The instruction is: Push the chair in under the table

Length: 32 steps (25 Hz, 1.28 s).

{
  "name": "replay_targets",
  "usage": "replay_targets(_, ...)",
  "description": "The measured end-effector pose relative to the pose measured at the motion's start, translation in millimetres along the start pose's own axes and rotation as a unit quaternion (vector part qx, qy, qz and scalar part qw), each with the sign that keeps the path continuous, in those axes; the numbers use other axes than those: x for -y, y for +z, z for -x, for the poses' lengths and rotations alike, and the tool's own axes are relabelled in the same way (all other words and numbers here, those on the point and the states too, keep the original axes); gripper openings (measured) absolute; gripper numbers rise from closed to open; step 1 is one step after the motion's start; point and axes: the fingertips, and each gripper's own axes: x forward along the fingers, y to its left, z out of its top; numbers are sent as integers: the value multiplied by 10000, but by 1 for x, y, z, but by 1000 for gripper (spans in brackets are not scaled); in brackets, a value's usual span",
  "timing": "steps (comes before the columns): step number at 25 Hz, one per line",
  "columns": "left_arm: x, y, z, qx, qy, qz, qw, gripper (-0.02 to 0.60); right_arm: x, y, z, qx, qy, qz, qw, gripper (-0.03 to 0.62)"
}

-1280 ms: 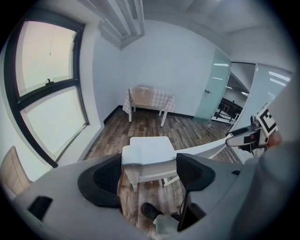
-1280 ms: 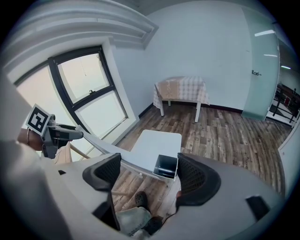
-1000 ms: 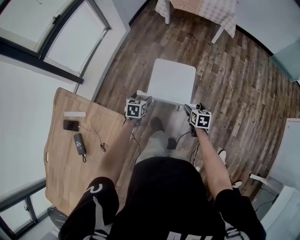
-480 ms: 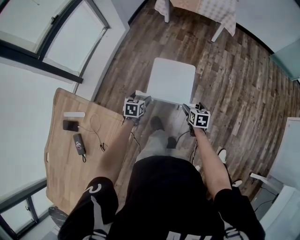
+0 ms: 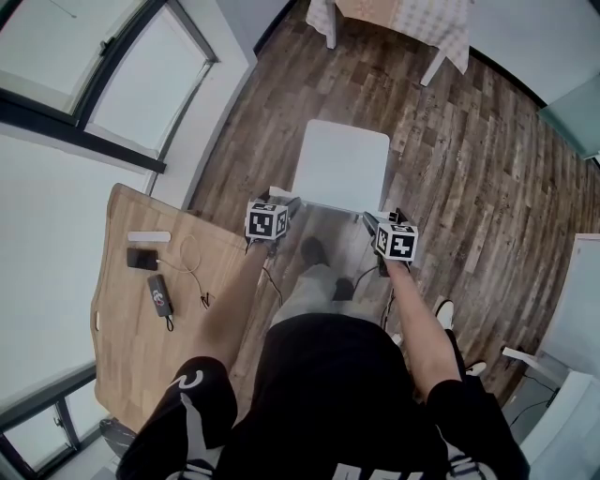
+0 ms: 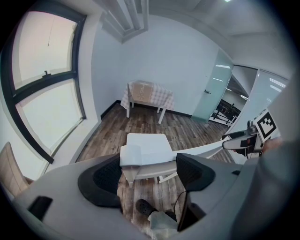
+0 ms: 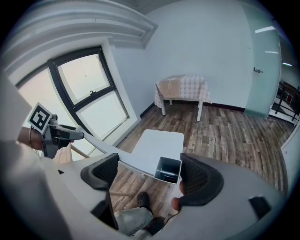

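A white chair (image 5: 342, 164) stands on the wood floor, seat toward the checked-cloth table (image 5: 412, 19) at the far wall. Its top back rail runs between my two grippers. My left gripper (image 5: 286, 200) is at the rail's left end, jaws spread, with the rail end (image 6: 133, 154) lying across the fingertips. My right gripper (image 5: 368, 218) is at the other end, jaws also spread, and the rail's hollow end (image 7: 167, 169) sits close to the right pad (image 7: 197, 180). The chair seat (image 6: 147, 143) (image 7: 159, 144) and the table (image 6: 147, 91) (image 7: 183, 86) lie straight ahead, a stretch of floor apart.
A wooden desk (image 5: 122, 347) at my left carries a phone (image 5: 142, 258), a dark remote-like thing (image 5: 159, 294) and cables. Large windows (image 5: 84, 84) line the left wall. A glass door (image 6: 213, 86) is at the far right. The person's shoes (image 5: 314, 249) are behind the chair.
Both grippers and the chair have shifted a little toward the table; the jaws look the same.
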Motion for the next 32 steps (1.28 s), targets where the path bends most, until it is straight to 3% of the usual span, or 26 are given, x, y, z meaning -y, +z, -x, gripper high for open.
replay_targets(20, -11, 46, -37, -40, -104, -104, 9999, 360, 20, 40, -31, -105, -99, -43, 9999, 426)
replay_targets(32, -23, 91, -71, -80, -196, -207, 9996, 360, 38, 79, -57, -32, -453, -115, 9989, 426)
